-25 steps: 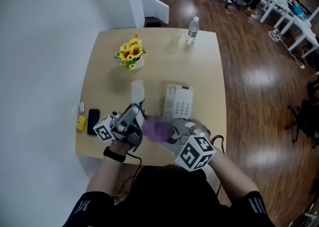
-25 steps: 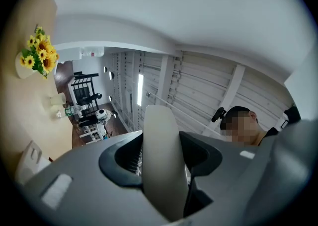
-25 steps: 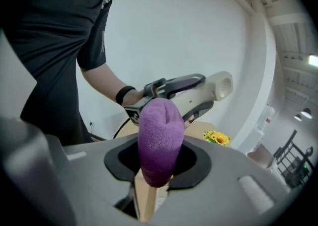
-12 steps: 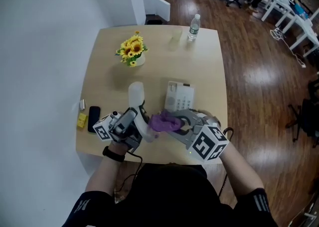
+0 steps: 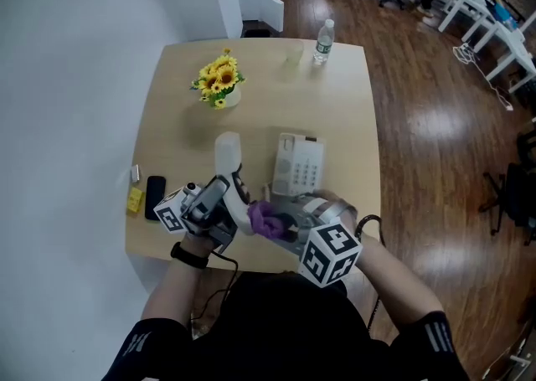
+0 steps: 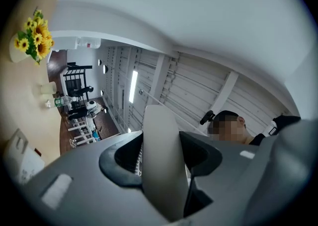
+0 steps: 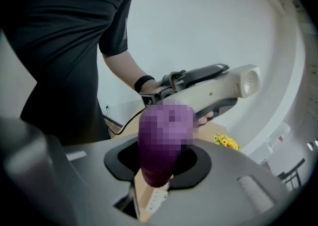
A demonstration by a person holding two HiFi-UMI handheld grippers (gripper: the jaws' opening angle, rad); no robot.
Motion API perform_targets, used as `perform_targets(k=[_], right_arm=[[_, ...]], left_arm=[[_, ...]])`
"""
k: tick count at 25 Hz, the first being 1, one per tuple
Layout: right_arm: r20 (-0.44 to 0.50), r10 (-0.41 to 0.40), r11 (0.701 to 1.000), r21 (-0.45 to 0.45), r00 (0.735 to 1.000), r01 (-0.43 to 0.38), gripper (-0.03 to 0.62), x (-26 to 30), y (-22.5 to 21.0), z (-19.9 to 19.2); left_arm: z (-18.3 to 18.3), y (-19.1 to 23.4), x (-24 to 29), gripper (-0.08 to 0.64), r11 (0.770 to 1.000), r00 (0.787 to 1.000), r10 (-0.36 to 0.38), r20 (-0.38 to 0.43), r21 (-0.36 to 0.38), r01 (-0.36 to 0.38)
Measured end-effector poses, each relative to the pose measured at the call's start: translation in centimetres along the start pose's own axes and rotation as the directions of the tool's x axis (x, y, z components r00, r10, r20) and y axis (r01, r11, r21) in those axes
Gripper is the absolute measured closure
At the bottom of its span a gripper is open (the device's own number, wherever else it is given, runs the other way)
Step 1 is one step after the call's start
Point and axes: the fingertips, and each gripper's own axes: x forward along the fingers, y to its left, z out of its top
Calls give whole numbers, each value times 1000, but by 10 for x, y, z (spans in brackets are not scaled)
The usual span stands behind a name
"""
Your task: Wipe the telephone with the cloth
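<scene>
The purple cloth point(image 7: 164, 138) is clamped in the right gripper point(image 7: 158, 170) and held just beside the handset point(image 7: 218, 88), which is grasped by the left gripper point(image 6: 161, 155) above the table's point(image 5: 176, 145) near edge. The telephone base point(image 5: 299, 165) is seen near the table's middle.

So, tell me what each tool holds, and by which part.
Left tool: the telephone handset, clamped along its handle. Right tool: the purple cloth, pinched at one bunched end.

The handset point(image 5: 227, 153) is smooth off-white plastic, the cloth point(image 5: 266, 218) soft purple fabric, the bench point(image 5: 335, 111) matt pale wood.
</scene>
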Motion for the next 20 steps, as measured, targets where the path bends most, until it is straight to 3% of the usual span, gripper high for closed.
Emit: perform_targets(k=[5,8,11,13,15,20], right_arm=[[52,41,999,7,998,-42,469,3,25,1],[186,63,986,141,981,-90,469,-9,23,7],[285,-41,943,329,958,-58,469,-25,-8,-5],[231,-162,899,435,959,47,468,-25,-38,-42],[99,-250,854,492,963,171,468,-19,-69,-92],[-104,-367,779,508,924,367,468,3,-136,-173]], left_arm=[[-8,19,-6,342,996,995,85,-57,38,-83],[-25,35,-6,342,981,972,177,-157,108,-161],[-36,47,-13,342,959,942,261,-212,165,-229],[-36,51,-21,342,948,929,298,-220,182,-261],[-34,55,-30,342,933,915,339,-219,201,-298],[-33,66,-52,342,869,851,472,-228,282,-407]])
